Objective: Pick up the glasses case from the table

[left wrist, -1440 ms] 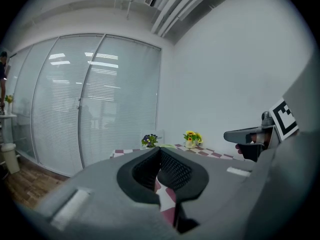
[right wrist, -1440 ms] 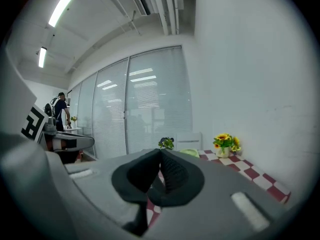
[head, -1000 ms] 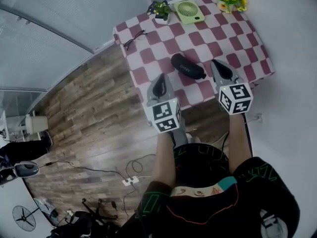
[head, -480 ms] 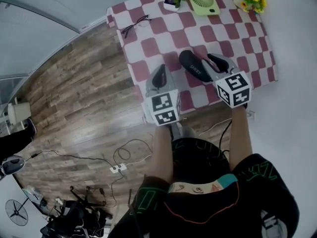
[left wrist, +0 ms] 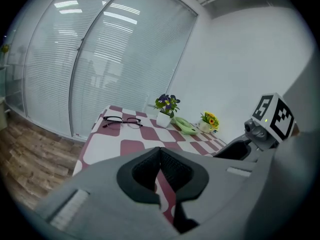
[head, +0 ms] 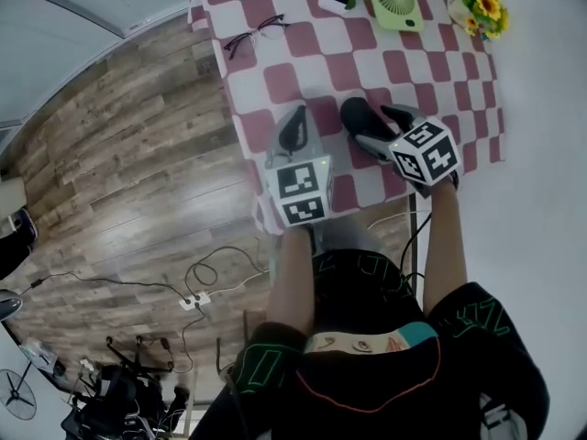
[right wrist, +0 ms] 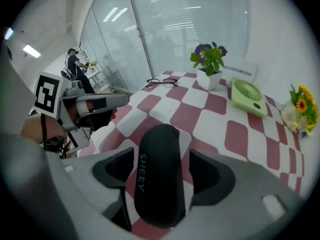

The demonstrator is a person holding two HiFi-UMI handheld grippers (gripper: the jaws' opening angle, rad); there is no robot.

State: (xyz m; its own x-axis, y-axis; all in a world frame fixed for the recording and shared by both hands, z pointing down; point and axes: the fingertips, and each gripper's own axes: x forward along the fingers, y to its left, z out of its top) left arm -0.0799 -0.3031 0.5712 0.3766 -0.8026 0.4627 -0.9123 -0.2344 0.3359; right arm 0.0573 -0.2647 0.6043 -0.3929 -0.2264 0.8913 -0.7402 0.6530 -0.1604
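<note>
Over the near edge of the worktop (head: 275,81), the left tool (left wrist: 160,160) is held with its jaws brought together and nothing between them; only checked cloth is seen past its tips. Ahead of it and to its left, a pair of glasses (left wrist: 121,120) lies on the cloth. Further ahead, a potted plant (left wrist: 165,109), a green fan (left wrist: 187,126) and a pot of sunflowers (left wrist: 209,121) are ranged along the far side.

To the right of the left tool, and clear of it, the glasses case (right wrist: 159,149) rests on the cloth directly between the jaws of the right tool (right wrist: 161,179). Those jaws are spread wide, with one pad on each side of the case. A slim gap can be made out at the right pad and a slighter one at the left, so no grip is judged to have been made yet.

The long axis of the case runs straight away from the right tool, along its line of reach, so the jaws are set across the short width. The near end of the case sits deep between the pads, while the far end projects beyond the tips.

The right tool is plainly the nearer one. The coming move is judged to need only a closing of its jaws and then a lift. The smooth, rounded shell may slip if it is pinched off-centre.
</note>
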